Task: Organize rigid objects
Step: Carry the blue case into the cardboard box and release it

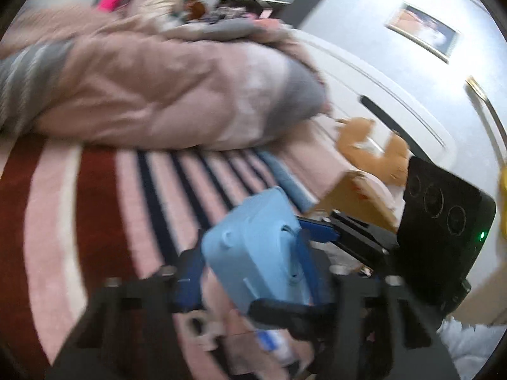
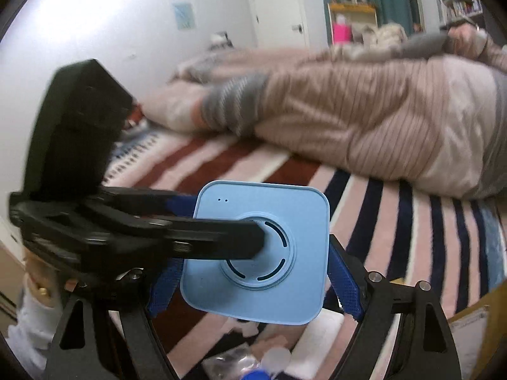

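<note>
I've got the light-blue square device (image 2: pixel 258 250) up off the bed, and both my grippers are on it. My right gripper (image 2: pixel 253 281) has its blue-padded fingers (image 2: pixel 343 285) pressed against the device's two opposite sides, its flat face with the round raised ring turned straight toward my right camera. Across that face comes my left gripper (image 2: pixel 218 224), reaching in from the left; one black finger lies over the ring's middle and the other runs behind the device, so it pinches the box front to back.

From my left camera, the device (image 1: pixel 256 253) sits tilted between my left gripper's fingers (image 1: pixel 263 281), clamped there, and my right gripper (image 1: pixel 320 234) comes in from the right with its blue pad against the far edge. Everything is blurred in this view.

Under the device lies the striped blanket (image 2: pixel 396 209), pink, dark red and navy. Behind it a pink quilted duvet (image 2: pixel 364 120) is heaped across the bed. A cardboard box (image 1: pixel 355 190) stands just right of my grip, with a brown plush toy (image 1: pixel 374 148) beyond it.
</note>
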Available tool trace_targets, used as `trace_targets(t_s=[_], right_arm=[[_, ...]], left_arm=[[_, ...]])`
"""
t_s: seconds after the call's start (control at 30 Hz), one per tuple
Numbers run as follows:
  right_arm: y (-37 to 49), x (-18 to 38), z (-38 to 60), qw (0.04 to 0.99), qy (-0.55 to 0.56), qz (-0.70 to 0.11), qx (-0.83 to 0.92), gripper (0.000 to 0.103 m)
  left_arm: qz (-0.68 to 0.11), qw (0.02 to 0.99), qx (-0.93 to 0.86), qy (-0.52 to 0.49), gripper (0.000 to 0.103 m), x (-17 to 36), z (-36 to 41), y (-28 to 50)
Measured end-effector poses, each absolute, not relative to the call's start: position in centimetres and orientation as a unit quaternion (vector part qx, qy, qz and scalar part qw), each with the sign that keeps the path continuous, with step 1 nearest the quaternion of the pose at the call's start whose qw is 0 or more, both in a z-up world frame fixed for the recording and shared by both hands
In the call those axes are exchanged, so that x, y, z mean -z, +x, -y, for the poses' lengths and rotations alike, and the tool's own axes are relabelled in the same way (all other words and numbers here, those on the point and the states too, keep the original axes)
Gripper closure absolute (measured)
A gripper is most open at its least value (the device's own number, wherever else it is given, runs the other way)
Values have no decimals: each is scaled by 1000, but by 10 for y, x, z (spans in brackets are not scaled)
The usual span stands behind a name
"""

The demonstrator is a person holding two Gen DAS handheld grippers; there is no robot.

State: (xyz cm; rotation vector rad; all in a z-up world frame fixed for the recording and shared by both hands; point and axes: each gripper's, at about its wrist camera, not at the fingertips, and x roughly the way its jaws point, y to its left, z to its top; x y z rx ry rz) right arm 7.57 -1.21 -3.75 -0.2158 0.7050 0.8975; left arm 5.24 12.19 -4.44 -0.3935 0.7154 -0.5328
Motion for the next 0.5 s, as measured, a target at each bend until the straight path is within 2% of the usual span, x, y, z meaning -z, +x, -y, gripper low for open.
trace_targets(t_s=[0.1, 0.27, 0.5], right_arm=[[67, 13, 37, 847, -88, -311, -421, 23], [59, -23, 93, 863, -51, -284, -414, 23], [58, -55, 183, 890, -17, -261, -374, 23]], left_arm=[[-319, 896, 264, -162, 68, 12, -93, 45], [-301, 906, 278, -101, 69, -35, -30, 39], [-309, 897, 315, -38, 69, -70, 68, 53]])
